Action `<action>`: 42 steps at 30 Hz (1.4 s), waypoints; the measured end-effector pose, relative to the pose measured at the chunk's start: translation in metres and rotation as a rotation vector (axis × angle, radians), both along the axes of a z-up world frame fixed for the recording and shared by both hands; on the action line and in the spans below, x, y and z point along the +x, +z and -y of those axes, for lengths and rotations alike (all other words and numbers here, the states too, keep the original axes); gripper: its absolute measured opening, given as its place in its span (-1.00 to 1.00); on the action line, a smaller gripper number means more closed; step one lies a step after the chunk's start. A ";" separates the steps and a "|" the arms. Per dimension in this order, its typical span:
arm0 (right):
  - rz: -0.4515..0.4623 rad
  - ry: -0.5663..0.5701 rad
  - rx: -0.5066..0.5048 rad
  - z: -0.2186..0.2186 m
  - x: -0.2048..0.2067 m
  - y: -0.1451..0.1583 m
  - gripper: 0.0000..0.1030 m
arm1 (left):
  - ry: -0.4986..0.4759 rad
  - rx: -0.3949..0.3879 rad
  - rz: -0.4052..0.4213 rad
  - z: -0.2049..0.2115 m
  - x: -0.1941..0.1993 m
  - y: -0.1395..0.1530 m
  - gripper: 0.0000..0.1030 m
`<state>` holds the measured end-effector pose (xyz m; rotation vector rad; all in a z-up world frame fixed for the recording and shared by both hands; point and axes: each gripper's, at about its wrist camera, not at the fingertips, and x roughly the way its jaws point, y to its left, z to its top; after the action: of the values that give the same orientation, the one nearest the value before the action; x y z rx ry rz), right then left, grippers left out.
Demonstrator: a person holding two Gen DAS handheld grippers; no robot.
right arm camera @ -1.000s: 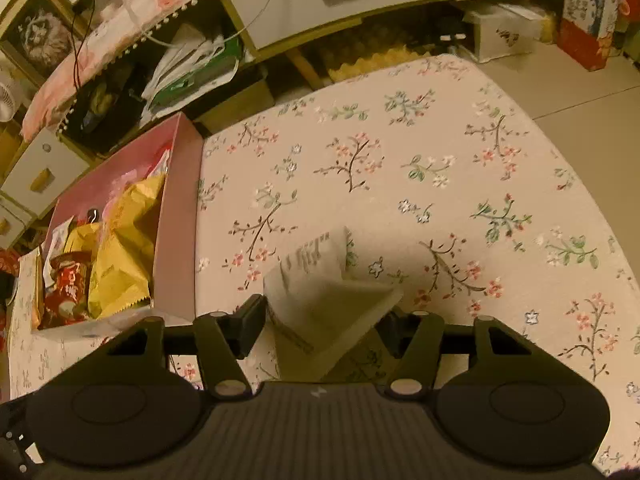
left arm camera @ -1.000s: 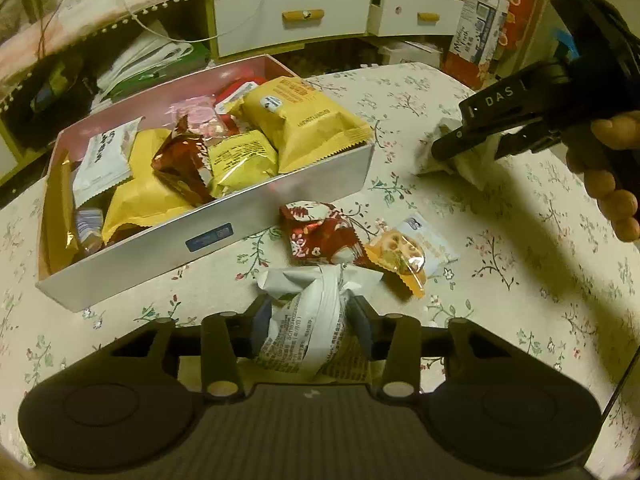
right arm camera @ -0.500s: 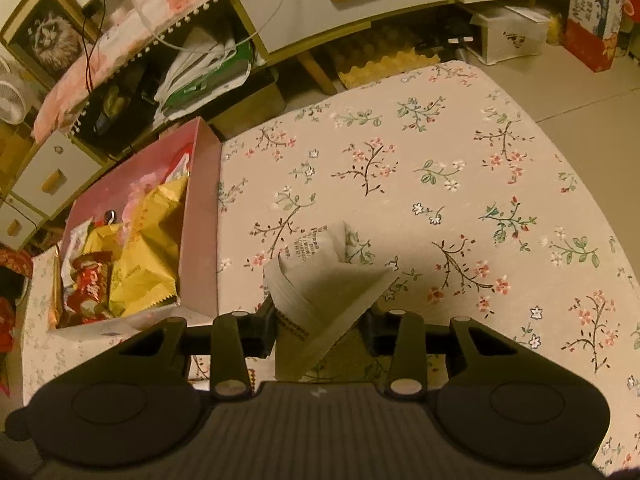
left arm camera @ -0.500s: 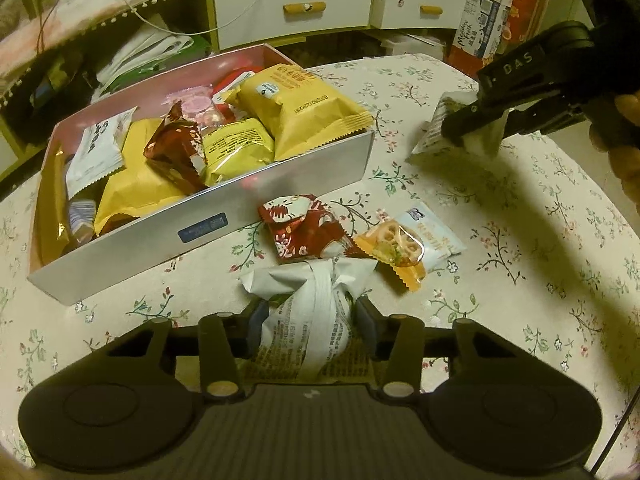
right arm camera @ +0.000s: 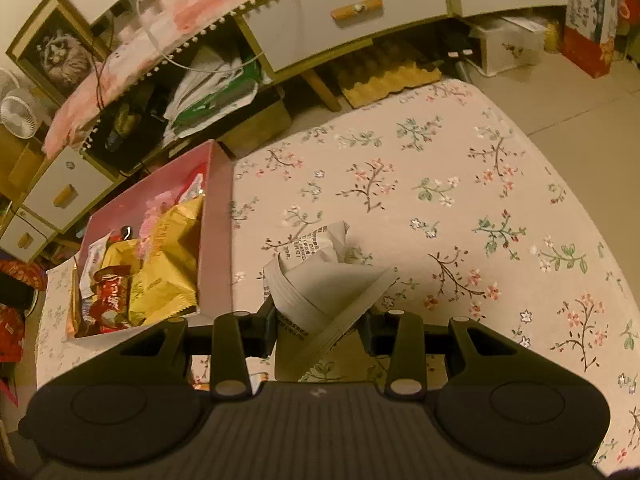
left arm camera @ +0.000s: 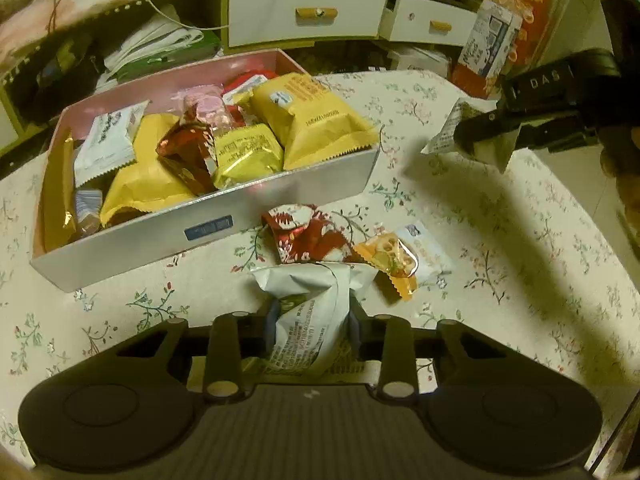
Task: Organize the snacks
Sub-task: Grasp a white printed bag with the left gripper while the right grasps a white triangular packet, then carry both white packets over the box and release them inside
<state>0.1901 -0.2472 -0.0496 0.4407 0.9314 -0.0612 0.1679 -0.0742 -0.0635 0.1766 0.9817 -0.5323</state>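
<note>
A pink-lined box (left arm camera: 208, 224) on the flowered table holds several snack packets, mostly yellow. My left gripper (left arm camera: 312, 320) is shut on a white printed packet (left arm camera: 308, 312) above the table, in front of the box. My right gripper (right arm camera: 320, 324) is shut on another white packet (right arm camera: 320, 284) and holds it in the air to the right of the box (right arm camera: 216, 232); it also shows in the left wrist view (left arm camera: 480, 136) with its packet (left arm camera: 448, 132). A red patterned packet (left arm camera: 308, 236) and a small orange-and-white packet (left arm camera: 404, 256) lie on the table before the box.
White drawers (left arm camera: 304, 12) and cluttered bags (left arm camera: 160, 44) stand behind the table. The table edge (right arm camera: 560, 148) drops to the floor at the right. The flowered cloth (right arm camera: 440, 184) stretches right of the box.
Both grippers have lifted with their white packets. The right gripper has moved left, closer to the box. The loose packets on the table have not moved.
</note>
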 end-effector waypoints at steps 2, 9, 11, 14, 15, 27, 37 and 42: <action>0.007 0.003 0.004 -0.001 0.000 0.002 -0.30 | 0.004 -0.011 -0.003 -0.001 0.000 0.002 -0.25; 0.026 -0.001 0.000 -0.001 -0.003 0.007 -0.30 | 0.013 -0.045 0.001 -0.007 -0.003 0.015 -0.25; 0.030 -0.003 -0.002 -0.001 -0.003 0.007 -0.30 | 0.022 -0.060 0.011 -0.011 -0.003 0.021 -0.25; 0.034 -0.006 0.000 -0.001 -0.004 0.008 -0.30 | 0.039 -0.085 0.020 -0.017 -0.002 0.029 -0.25; 0.035 -0.007 0.000 -0.002 -0.004 0.008 -0.30 | 0.045 -0.094 0.022 -0.020 -0.002 0.031 -0.25; 0.097 0.059 0.027 -0.023 -0.005 0.025 -0.30 | 0.190 -0.225 0.098 -0.068 0.017 0.069 -0.25; 0.138 0.129 0.010 -0.049 0.028 0.034 -0.30 | 0.281 -0.267 0.145 -0.088 0.060 0.085 -0.25; 0.175 0.145 0.016 -0.062 0.049 0.039 -0.30 | 0.326 -0.273 0.141 -0.087 0.096 0.086 -0.25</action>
<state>0.2387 -0.1848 -0.0109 0.3858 0.7897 0.1156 0.2642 0.0132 0.0222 -0.1866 0.7715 -0.3433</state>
